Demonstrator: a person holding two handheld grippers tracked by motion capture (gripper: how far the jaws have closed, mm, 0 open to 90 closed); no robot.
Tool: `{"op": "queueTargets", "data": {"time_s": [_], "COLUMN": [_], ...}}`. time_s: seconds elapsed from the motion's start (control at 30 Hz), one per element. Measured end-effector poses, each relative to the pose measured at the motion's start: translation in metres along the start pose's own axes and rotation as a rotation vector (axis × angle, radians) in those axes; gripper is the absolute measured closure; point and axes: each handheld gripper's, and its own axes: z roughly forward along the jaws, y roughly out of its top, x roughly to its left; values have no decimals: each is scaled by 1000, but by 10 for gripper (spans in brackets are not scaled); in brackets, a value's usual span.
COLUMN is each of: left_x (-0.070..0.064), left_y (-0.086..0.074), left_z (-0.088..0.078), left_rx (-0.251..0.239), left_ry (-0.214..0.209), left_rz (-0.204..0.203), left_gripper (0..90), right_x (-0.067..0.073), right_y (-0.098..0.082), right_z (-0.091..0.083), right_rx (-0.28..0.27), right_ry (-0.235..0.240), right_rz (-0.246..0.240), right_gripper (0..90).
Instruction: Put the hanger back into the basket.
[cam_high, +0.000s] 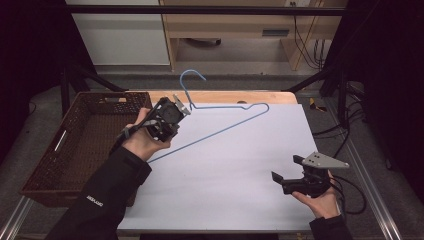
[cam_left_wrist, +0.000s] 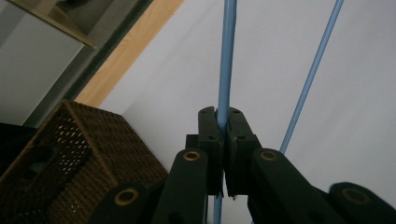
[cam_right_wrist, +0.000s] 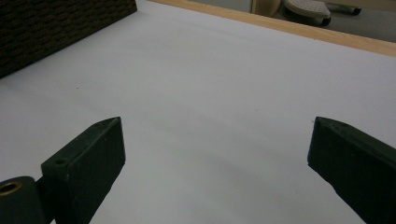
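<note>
Gripping blue hanger (cam_left_wrist: 225, 70), left hand (cam_high: 145, 137) raised

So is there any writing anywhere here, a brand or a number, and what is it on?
On the left sleeve: a small line of white print, too small and blurred to read.
On the blue wire hanger, the brown wicker basket, the white table cover and both tongs, left and right: no writing that can be made out.
So nothing here can be quoted.
</note>
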Motion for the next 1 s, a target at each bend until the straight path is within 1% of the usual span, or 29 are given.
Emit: {"op": "queueTargets", "data": {"time_s": [0.17, 0.3, 0.37, 0.5, 0.53, 0.63, 0.8, 0.83, 0.87, 0.9, 1.0], "left_x": [20, 35, 43, 58, 62, 73, 87, 90, 92, 95, 103], "left_y": [-11, -22, -28, -41, -44, -54, -70, -73, -76, -79, -89], "left_z": [-12, -20, -23, -25, -25, -28, -33, -34, -35, -37, -41], "left_rx": [12, 17, 19, 34, 28, 41, 53, 49, 60, 64, 64], "left_ry": [20, 46, 49, 70, 78, 94, 121, 127, 134, 137, 156], "left_rz": [-37, -69, -95, -141, -157, -181, -229, -228, -243, -250, -279], "left_gripper": [869, 869, 869, 869, 869, 869, 869, 869, 869, 869, 869], "right_x": [1, 1, 1, 1, 1, 1, 1, 1, 1, 2, 2], "right_y": [0, 0, 0, 0, 0, 0, 0, 0, 0, 0, -1], "right_z": [1, 1, 1, 1, 2, 2, 2, 2, 2, 2, 3], "right_rx": [6, 8, 7, 7, 7, 5, 5, 4, 4, 5, 9], "right_ry": [1, 3, 5, 4, 5, 9, 9, 8, 9, 9, 10], "right_rz": [-3, -8, -9, -8, -8, -8, -7, -7, -11, -10, -9], "right_gripper": [47, 47, 46, 46, 46, 45, 43, 44, 43, 43, 43]}}
